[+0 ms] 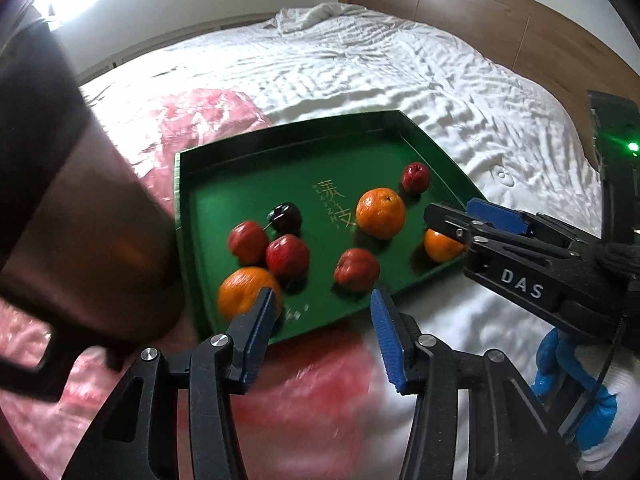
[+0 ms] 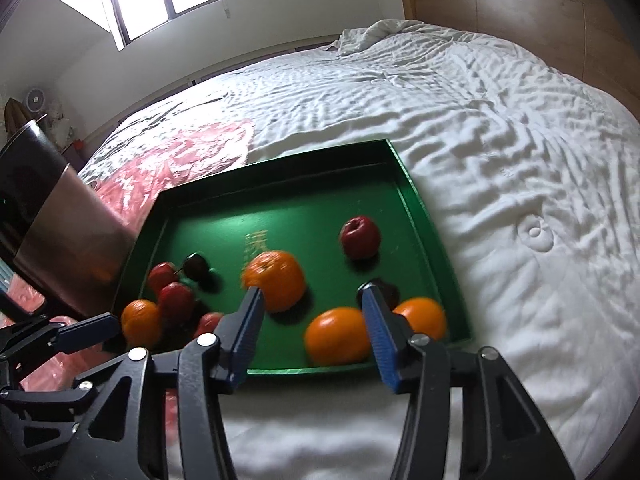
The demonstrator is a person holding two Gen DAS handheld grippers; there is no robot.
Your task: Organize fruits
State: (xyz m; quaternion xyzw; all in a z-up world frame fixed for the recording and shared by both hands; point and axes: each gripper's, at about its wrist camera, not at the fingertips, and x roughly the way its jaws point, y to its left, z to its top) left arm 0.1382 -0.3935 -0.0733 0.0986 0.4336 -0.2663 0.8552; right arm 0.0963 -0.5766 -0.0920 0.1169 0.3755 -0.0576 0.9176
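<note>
Both tongs, the left tongs (image 1: 324,300) and right tongs (image 2: 310,292), are released and grasp nothing; oranges and apples lie together in the green tray (image 2: 280,208), so none roll over the bed (image 2: 480,120).

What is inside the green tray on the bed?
The green tray holds oranges, red apple-like fruits and a dark cherry. The right gripper covers part of another dark fruit, so the count is uncertain.

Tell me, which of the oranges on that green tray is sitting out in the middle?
The orange beside the gold lettering, nearly mid-tray. The other oranges hug the near edge of the green tray.
</note>
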